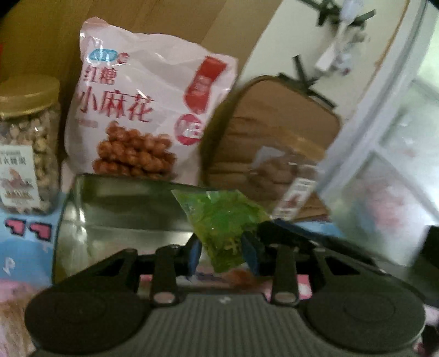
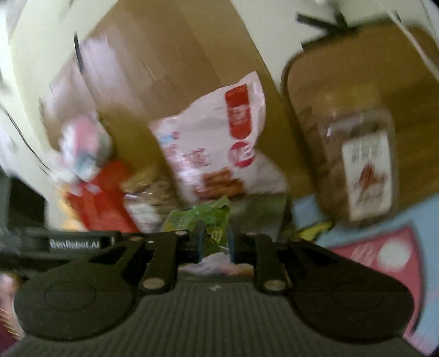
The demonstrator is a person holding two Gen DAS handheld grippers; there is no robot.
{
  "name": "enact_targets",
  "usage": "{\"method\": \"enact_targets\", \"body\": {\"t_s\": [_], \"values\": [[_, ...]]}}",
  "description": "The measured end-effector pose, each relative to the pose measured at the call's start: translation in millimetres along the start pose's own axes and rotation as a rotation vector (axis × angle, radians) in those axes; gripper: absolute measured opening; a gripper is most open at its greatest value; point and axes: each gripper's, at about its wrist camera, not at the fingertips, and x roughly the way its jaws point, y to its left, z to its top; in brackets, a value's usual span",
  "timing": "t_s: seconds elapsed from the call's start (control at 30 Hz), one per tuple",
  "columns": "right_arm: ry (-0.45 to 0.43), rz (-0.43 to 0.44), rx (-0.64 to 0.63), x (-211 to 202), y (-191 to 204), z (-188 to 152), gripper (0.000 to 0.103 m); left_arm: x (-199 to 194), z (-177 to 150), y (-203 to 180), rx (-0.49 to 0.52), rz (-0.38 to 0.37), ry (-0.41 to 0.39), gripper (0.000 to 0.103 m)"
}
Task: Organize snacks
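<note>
My left gripper [image 1: 223,254] is shut on a small green snack packet [image 1: 223,219] and holds it over the right end of an open metal tin [image 1: 115,208]. My right gripper [image 2: 215,243] is shut on another green snack packet [image 2: 203,217], seen blurred, in front of the same tin [image 2: 263,211]. A large white bag of brown-sugar twists [image 1: 148,109] stands behind the tin; it also shows in the right wrist view [image 2: 219,142].
A gold-lidded nut jar [image 1: 24,148] stands at left and a second clear jar [image 2: 356,164] at right. A red packet [image 2: 101,200] lies left. A brown cushion [image 1: 277,131] and cardboard [image 1: 137,22] stand behind. A patterned blue cloth [image 2: 384,228] covers the table.
</note>
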Motion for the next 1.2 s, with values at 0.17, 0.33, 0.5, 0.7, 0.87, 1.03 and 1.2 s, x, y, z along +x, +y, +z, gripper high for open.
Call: {"method": "enact_targets", "body": {"t_s": [0.17, 0.33, 0.5, 0.7, 0.87, 1.03, 1.2], "values": [[-0.140, -0.135, -0.092, -14.3, -1.2, -11.2, 0.053, -15.0, -1.8, 8.0, 0.014, 0.005, -0.016, 0.040], [-0.180, -0.029, 0.000, -59.8, -2.6, -34.7, 0.052, -93.5, -27.9, 36.7, -0.039, -0.067, -0.116, 0.041], [0.001, 0.061, 0.031, -41.3, 20.6, -73.9, 0.052, -140.2, -73.5, 76.9, -0.147, 0.062, -0.123, 0.042], [0.160, 0.074, 0.060, 15.6, 38.8, -79.4, 0.052, -166.2, -110.8, 95.1, -0.203, 0.091, -0.090, 0.042], [0.232, 0.061, 0.110, 24.2, 35.1, -83.9, 0.035, -167.4, -120.4, 84.7, -0.173, 0.043, -0.067, 0.042], [0.214, 0.062, 0.014, -33.0, 45.7, -101.9, 0.035, -149.3, -125.3, 51.2, -0.087, -0.037, -0.018, 0.042], [0.202, 0.104, -0.042, -97.2, 41.2, -135.0, 0.036, -126.1, -136.7, 10.3, 0.015, -0.078, 0.044, 0.044]]}}
